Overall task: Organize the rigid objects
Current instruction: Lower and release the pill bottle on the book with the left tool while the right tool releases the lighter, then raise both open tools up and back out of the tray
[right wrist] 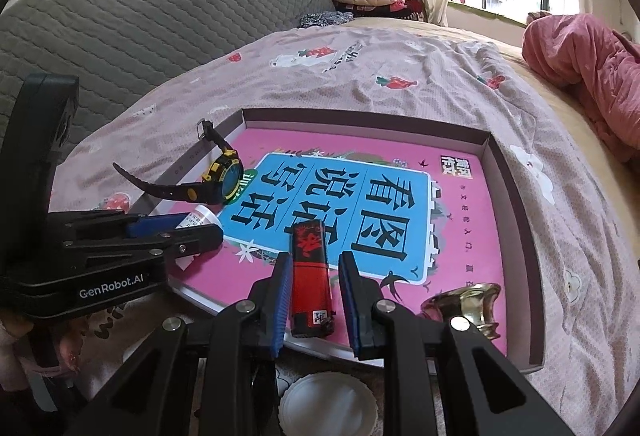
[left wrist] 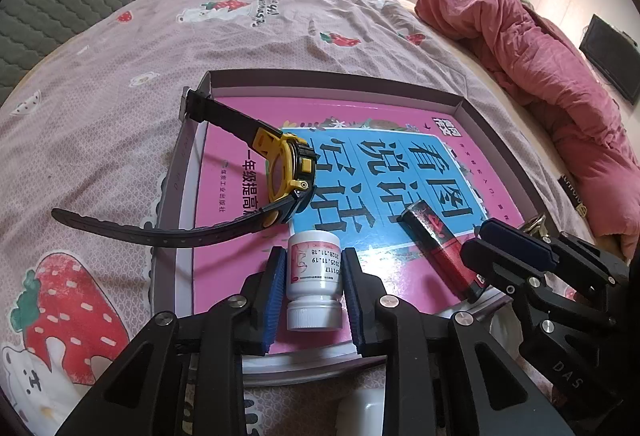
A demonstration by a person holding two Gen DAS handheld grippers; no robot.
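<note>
Lighter (right wrist: 311, 278) — red body, black cap, lying flat

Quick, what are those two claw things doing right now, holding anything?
Left gripper: closed on the white bottle.
Right gripper: closed on the red and black lighter.

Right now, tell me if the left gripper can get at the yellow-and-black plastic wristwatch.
Probably not yet: the left gripper is shut on the small white pill bottle. Once freed, the yellow-and-black wristwatch lies uncovered just ahead.
</note>
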